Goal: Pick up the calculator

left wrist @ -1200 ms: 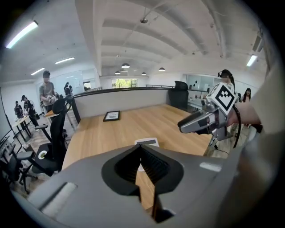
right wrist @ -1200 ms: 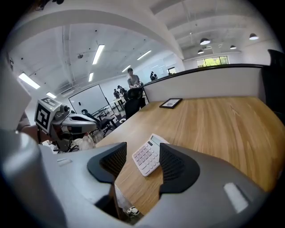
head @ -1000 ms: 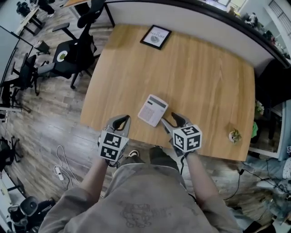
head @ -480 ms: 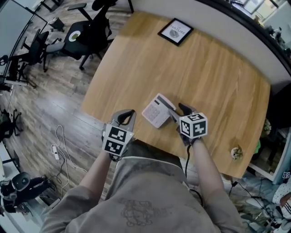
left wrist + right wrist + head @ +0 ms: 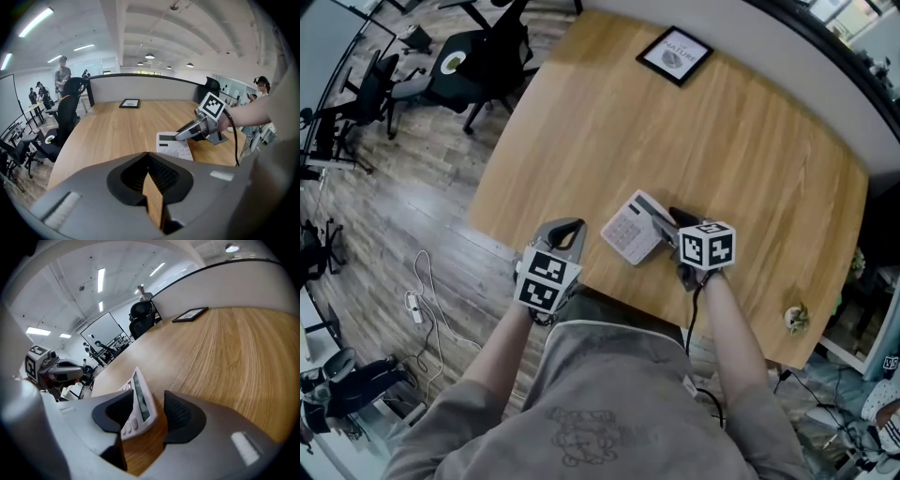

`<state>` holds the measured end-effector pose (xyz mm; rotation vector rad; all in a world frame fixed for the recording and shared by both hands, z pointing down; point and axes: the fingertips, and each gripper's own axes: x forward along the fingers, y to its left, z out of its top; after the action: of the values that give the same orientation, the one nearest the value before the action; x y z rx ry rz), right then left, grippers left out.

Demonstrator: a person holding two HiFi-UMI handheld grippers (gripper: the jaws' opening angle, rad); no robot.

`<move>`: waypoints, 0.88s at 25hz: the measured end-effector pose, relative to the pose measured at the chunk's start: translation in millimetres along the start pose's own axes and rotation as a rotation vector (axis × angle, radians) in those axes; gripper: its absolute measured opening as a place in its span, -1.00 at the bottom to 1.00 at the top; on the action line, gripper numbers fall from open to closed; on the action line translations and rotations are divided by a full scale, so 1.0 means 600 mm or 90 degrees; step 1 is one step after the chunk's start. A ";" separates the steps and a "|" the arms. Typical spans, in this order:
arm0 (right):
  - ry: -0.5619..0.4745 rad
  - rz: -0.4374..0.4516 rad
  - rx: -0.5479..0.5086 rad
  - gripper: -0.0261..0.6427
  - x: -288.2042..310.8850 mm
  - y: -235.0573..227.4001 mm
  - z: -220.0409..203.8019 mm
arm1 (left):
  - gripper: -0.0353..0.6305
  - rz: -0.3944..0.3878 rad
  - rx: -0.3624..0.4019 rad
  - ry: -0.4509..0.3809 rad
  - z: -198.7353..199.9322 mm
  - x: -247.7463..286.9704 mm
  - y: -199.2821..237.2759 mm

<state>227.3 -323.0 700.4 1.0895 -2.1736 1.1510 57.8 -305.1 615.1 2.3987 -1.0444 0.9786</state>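
Observation:
A white calculator (image 5: pixel 631 231) lies on the wooden table (image 5: pixel 750 141) near its front edge. My right gripper (image 5: pixel 664 218) reaches in from the right and is open, one jaw on each side of the calculator's display end (image 5: pixel 140 401). A thin gap shows between the calculator and the right-hand pad (image 5: pixel 180 411). In the left gripper view the right gripper (image 5: pixel 179 136) sits over the calculator (image 5: pixel 172 145). My left gripper (image 5: pixel 567 229) hovers at the table's front edge, left of the calculator, shut and holding nothing.
A black picture frame (image 5: pixel 674 54) lies at the table's far side. A small potted plant (image 5: pixel 795 317) stands at the front right corner. Office chairs (image 5: pixel 478 66) and a power cable (image 5: pixel 417 305) are on the floor to the left.
My right gripper has moved forward and left, from beside the calculator to straddling its display end. The left gripper has stayed by the front edge.

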 end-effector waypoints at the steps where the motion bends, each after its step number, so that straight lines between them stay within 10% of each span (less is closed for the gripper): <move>1: 0.000 0.004 0.007 -0.28 0.008 0.000 -0.004 | -0.89 -0.001 0.001 0.001 -0.004 0.004 0.004; 17: -0.029 0.043 0.007 -0.69 0.007 0.069 0.042 | -0.89 -0.020 -0.010 -0.004 -0.014 -0.012 0.034; 22: -0.070 -0.028 -0.058 -0.75 -0.040 0.105 0.097 | -0.89 -0.016 -0.004 -0.027 0.025 -0.053 0.048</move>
<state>189.2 -339.8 621.7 1.1796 -2.2499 0.9851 27.9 -316.5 583.3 2.4315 -1.0283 0.9190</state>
